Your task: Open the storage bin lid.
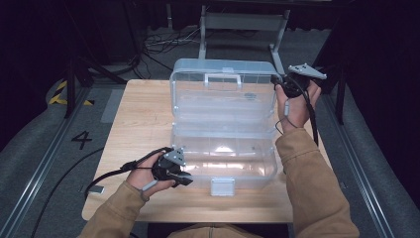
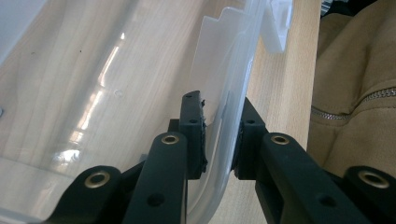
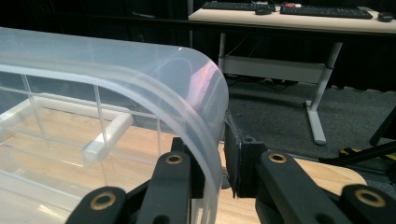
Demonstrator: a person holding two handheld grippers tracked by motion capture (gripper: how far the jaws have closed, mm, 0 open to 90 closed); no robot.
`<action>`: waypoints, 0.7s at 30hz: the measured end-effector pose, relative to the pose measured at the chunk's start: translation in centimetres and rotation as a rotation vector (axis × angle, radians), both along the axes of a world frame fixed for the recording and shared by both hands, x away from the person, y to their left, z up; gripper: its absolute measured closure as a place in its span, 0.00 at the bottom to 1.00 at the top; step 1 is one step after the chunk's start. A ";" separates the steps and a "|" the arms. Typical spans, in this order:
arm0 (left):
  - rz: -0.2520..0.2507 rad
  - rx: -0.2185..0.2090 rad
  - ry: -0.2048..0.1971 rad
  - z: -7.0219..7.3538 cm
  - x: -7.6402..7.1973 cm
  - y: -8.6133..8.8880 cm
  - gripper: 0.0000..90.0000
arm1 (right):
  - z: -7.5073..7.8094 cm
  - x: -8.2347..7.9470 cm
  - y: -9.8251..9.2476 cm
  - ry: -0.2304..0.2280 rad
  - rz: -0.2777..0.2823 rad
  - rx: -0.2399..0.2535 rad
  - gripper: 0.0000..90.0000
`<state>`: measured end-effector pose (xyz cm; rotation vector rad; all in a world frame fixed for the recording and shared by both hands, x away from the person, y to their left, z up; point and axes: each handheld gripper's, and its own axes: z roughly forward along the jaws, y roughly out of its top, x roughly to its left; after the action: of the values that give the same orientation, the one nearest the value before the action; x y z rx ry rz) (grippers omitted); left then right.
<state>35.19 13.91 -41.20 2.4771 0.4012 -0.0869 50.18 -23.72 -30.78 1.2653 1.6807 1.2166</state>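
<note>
Two grips: our left gripper [image 1: 179,174] clamped the clear plastic organiser box's [image 1: 223,119] base wall, right gripper [image 1: 283,85] its lid; we judged steady, even closing best.

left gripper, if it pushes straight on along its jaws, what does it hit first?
The left gripper already straddles the clear box at its near wall. Straight on, that curved wall running between the jaws comes first, then probably the white latch; depth is unclear.

Both forearms wear tan sleeves [image 1: 309,173]; the jacket [image 2: 355,88] has a metal zipper. The black left gripper [image 1: 184,177] and right gripper [image 1: 278,82] carry brass-ringed screw holes, grey three-cornered plates and black cables.
</note>
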 end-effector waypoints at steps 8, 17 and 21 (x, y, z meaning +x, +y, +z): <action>0.009 0.002 0.009 0.0 0.0 0.0 0.87 | -0.1 1.0 -0.1 0.025 0.000 0.005 0.89; 0.015 -0.008 0.015 0.0 0.0 0.1 0.87 | -0.5 2.2 -0.2 0.039 0.010 0.020 0.89; 0.016 -0.010 0.015 -0.1 0.0 0.1 0.87 | -0.7 2.6 -0.3 0.039 0.021 0.022 0.88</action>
<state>35.18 13.97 -41.25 2.4646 0.4267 -0.1010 52.79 -24.04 -31.45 1.2953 1.7166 1.2335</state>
